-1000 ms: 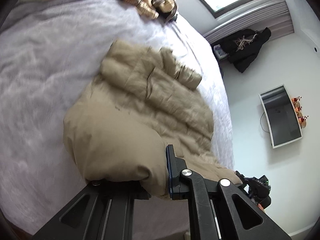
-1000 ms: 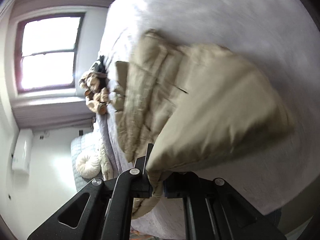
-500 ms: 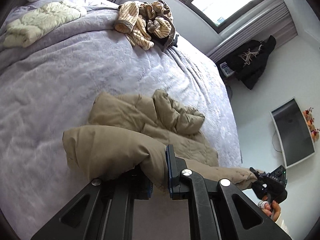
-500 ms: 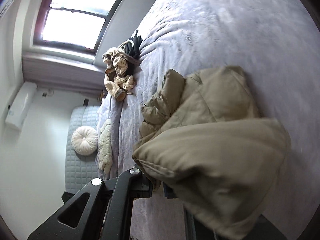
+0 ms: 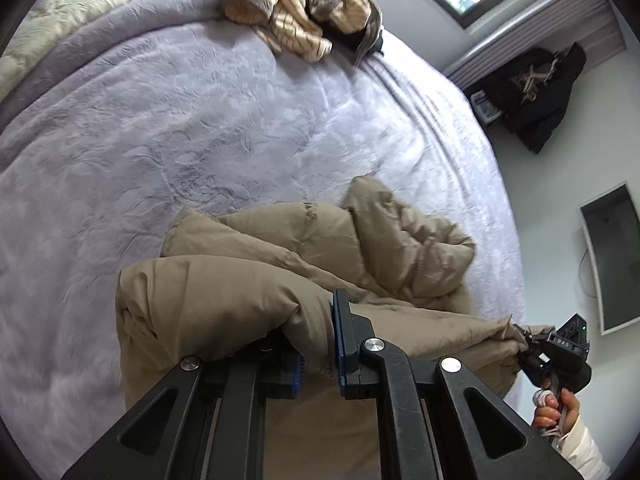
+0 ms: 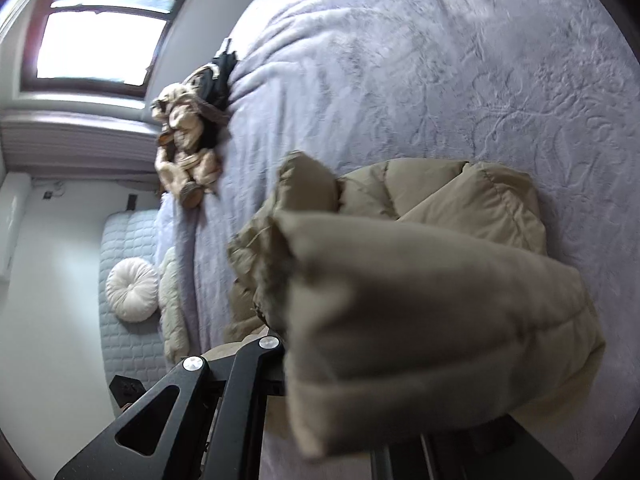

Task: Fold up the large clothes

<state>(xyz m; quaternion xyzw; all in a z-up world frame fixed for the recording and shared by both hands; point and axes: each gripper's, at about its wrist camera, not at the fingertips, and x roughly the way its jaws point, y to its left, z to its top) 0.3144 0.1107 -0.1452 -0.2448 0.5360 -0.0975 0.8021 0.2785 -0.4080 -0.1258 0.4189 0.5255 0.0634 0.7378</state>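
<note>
A tan puffer jacket point(image 5: 304, 264) is held partly lifted off the lavender bedspread point(image 5: 200, 120), one puffy edge pinched in the nearly closed left gripper point(image 5: 318, 354) and another edge clamped by the right gripper point(image 5: 528, 346), whose fingertips are hidden by the fabric.

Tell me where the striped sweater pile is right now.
In the left wrist view the striped sweater pile sits at the far edge of the lavender bedspread near the window, well beyond the tan puffer jacket.
</note>
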